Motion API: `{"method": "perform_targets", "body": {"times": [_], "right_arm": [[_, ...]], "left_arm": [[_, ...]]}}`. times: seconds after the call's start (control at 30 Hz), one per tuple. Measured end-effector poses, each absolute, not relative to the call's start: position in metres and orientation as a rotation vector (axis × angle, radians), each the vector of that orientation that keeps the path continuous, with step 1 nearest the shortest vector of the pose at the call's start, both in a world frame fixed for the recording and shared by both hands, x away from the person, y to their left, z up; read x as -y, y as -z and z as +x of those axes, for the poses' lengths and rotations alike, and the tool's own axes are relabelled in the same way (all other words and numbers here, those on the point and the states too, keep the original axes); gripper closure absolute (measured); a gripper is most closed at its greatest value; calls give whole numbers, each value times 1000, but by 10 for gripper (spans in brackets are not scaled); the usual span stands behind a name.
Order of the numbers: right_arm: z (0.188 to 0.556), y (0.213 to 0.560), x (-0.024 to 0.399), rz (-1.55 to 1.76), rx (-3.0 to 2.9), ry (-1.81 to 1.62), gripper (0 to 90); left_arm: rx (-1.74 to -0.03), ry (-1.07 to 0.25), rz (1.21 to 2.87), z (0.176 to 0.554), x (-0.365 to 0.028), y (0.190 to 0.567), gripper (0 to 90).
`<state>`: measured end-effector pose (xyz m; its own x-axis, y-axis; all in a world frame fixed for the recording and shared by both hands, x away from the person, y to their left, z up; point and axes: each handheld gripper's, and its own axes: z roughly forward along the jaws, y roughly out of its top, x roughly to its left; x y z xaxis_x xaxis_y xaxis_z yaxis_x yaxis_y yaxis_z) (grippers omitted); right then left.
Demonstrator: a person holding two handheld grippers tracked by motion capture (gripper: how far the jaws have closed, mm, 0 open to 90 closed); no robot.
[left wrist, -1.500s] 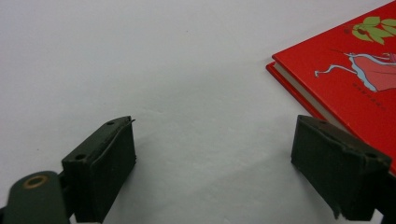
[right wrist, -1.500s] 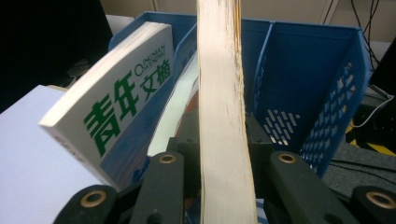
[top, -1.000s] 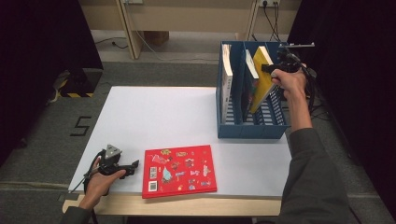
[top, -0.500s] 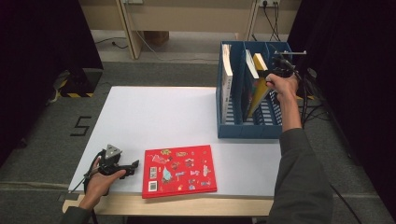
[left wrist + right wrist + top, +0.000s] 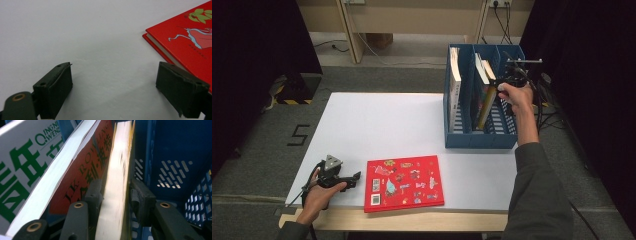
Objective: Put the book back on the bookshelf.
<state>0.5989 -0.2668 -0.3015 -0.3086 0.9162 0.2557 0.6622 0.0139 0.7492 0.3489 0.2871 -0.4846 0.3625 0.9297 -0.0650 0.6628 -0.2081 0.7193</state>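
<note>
The right claw is at the far right, inside a blue file rack. Its jaws have just been opening around a yellow book standing there, seemingly no longer pinching it. The left claw rests open on the white tabletop beside a red book.

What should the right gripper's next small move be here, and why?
Probably lift the right gripper straight up off the yellow book. That book stands inside the blue file rack, and the jaws have just been opening around its edge, so it seems placed.
</note>
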Motion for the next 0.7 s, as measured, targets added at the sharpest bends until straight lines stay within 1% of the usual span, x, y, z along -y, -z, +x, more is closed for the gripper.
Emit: {"method": "perform_targets", "body": {"times": [0.2, 0.5, 0.6, 0.7], "right_arm": [[586, 297, 276, 1615, -1987, -1216, 606], [552, 277, 293, 1551, -1967, -1254, 562], [536, 273, 294, 1511, -1993, -1230, 518], [524, 271, 293, 1464, -2007, -1201, 502]], "left_arm": [[-1379, -511, 1957, 349, -287, 485, 125], [-1377, -509, 1961, 349, -287, 484, 125], [-1378, -511, 1960, 349, -287, 485, 125], [-1377, -512, 1961, 349, -287, 485, 125]]}}
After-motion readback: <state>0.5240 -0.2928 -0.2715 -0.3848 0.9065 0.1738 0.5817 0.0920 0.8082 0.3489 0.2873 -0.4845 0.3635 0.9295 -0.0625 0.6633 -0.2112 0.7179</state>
